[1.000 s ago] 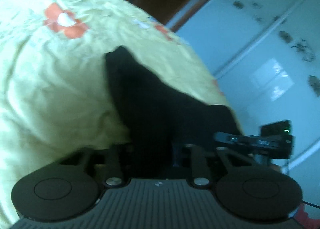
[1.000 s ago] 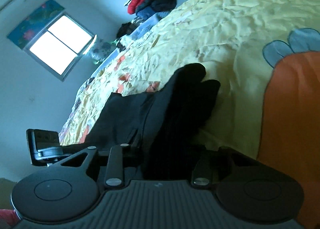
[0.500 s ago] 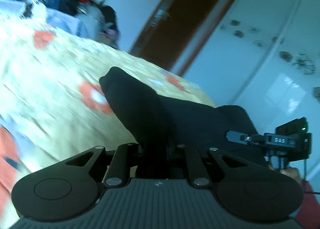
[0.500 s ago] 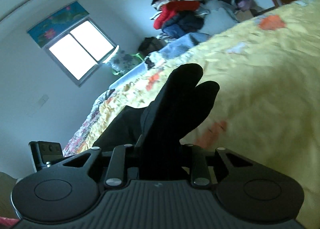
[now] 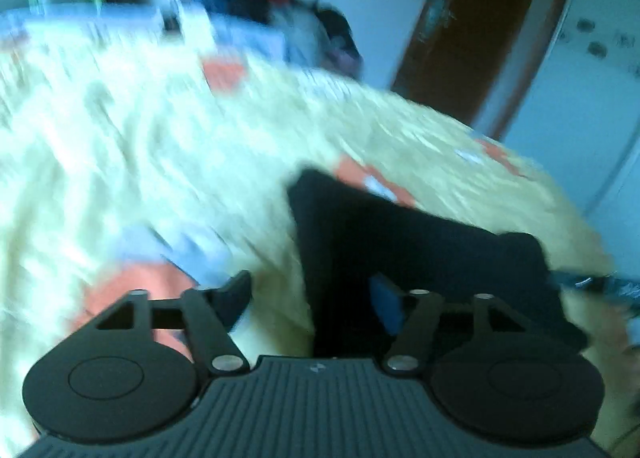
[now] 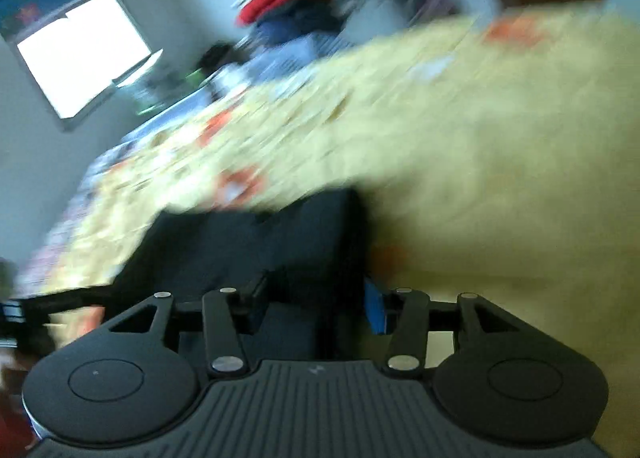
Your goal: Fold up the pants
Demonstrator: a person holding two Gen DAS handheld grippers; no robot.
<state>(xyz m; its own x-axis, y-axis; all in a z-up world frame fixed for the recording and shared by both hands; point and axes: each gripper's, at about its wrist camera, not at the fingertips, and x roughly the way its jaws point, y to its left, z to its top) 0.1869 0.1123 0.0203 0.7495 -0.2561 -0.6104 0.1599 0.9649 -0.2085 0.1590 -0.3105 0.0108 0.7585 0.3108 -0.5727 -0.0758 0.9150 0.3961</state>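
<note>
Black pants (image 5: 420,250) lie below both tilted, just-opened hand-held grippers.

One pair of black pants (image 5: 404,242) lies on one bed (image 5: 140,162). Two tongs: the left tongs (image 5: 312,298) and the right tongs (image 6: 316,306). One clothes heap (image 6: 304,6) sits at 12 o'clock in the right view, one window (image 6: 80,54) at 10 o'clock. One door (image 5: 476,26) stands at 1 o'clock in the left view.
</note>
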